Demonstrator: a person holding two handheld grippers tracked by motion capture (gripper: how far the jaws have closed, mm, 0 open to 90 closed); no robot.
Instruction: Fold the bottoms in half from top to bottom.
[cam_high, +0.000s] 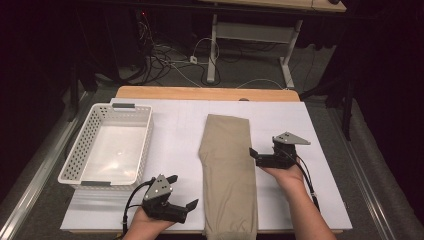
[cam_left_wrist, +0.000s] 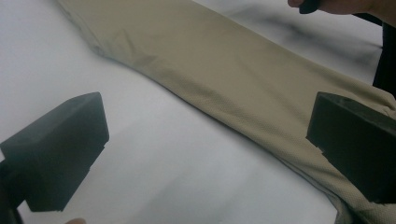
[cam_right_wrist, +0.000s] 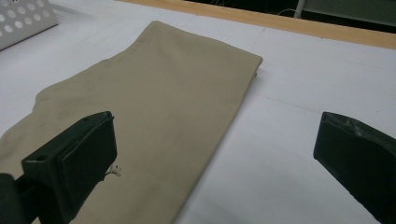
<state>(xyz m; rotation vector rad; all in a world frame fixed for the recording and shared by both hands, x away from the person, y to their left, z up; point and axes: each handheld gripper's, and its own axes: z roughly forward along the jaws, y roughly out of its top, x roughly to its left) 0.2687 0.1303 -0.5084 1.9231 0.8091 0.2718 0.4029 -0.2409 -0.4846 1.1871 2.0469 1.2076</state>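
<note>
With both sets of jaws wide apart, the left gripper (cam_high: 181, 192) and right gripper (cam_high: 254, 154) should pinch the tan trousers (cam_high: 227, 170) by their long edges, near the desk's front edge.

Basket (cam_high: 109, 145) left on table (cam_high: 320, 120); trousers (cam_high: 227, 170) centre — grippers flanking them.

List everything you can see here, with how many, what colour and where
trousers: one pair, khaki, folded lengthwise, mid-table, near end hanging over the front edge
basket: one, white perforated plastic, left side of the table, nothing inside
table cover: one, white, over the wooden tabletop
desk frame: one, white legs, on the floor beyond the table
cables: several, white and black, on that floor
left hand-held gripper: one, black, jaws open, left of the trousers near the front edge
right hand-held gripper: one, black, jaws open, at the trousers' right edge
</note>
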